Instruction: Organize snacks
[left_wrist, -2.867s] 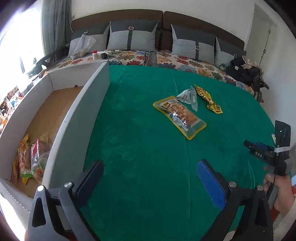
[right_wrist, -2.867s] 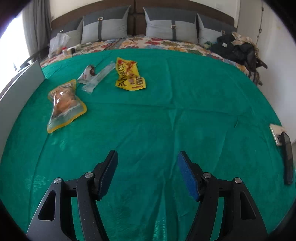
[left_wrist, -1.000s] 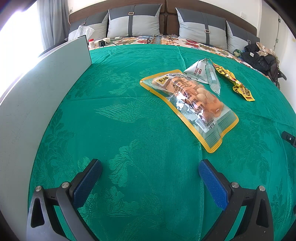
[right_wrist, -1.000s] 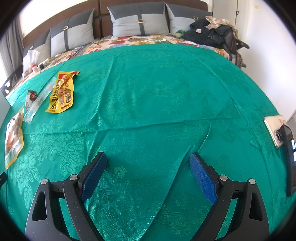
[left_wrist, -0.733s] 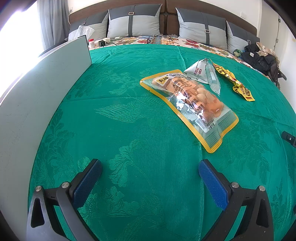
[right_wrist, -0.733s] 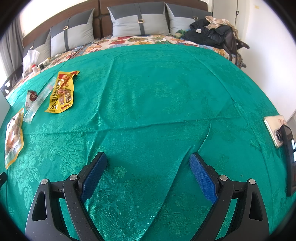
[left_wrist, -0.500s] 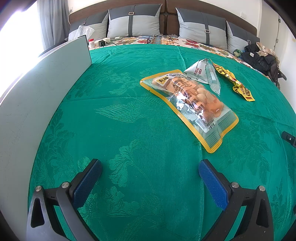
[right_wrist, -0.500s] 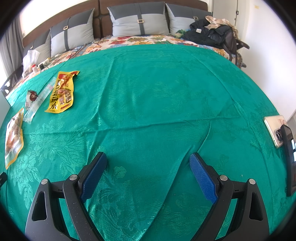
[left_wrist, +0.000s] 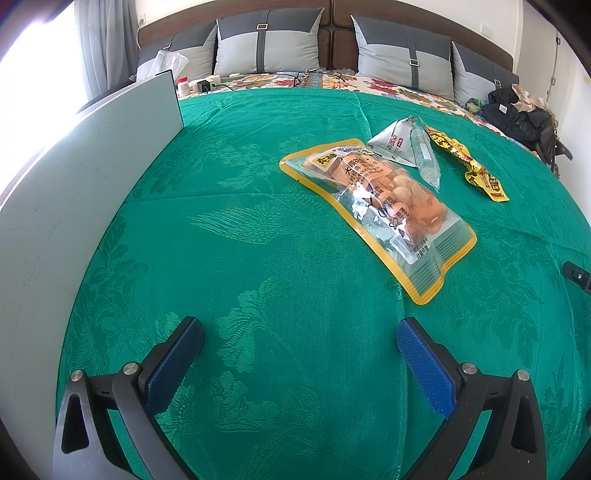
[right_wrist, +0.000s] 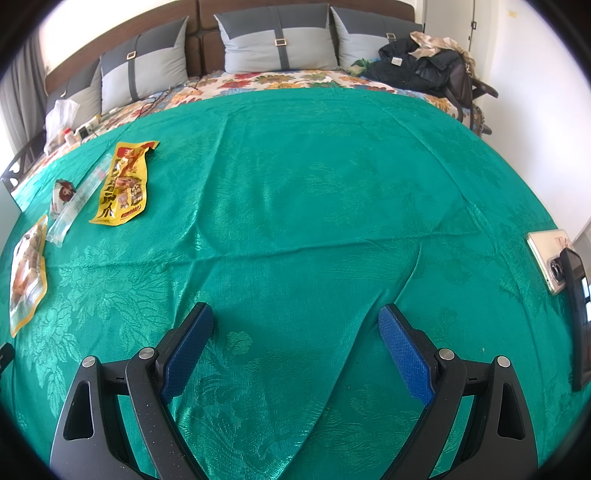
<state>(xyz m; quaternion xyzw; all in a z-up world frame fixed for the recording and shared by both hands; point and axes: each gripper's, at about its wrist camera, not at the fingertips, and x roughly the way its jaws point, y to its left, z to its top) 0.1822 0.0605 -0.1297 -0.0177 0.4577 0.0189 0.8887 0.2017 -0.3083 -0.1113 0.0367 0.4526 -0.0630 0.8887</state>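
Left view only: a pale box wall (left_wrist: 92, 177) is seen standing along the left edge of the green bedspread (left_wrist: 258, 229), and print on the clear yellow-edged snack bag (left_wrist: 384, 206) can be made out.
Right view only: a phone (right_wrist: 576, 317) and a flat pale card or case (right_wrist: 550, 258) are seen at the bedspread's right edge; a dark pile of clothing (right_wrist: 417, 70) is shown at the far right by the pillows.
Left gripper (left_wrist: 299, 354): its blue-padded fingers are held wide apart over bare cloth, with nothing between them.
Right gripper (right_wrist: 295, 347): its fingers are likewise spread, and nothing is gripped.
Yellow-edged snack bag: laid flat ahead and to the right of the left gripper, near but not touched; in the right view it is pushed to the far left edge (right_wrist: 27, 266).
Triangular silver packet (left_wrist: 391, 142): placed just beyond the bag's far end.
Clear tube packet (left_wrist: 424, 155): laid against the triangular packet's right side.
Yellow packet (right_wrist: 123, 184): set farthest right of the group, well apart from both grippers.
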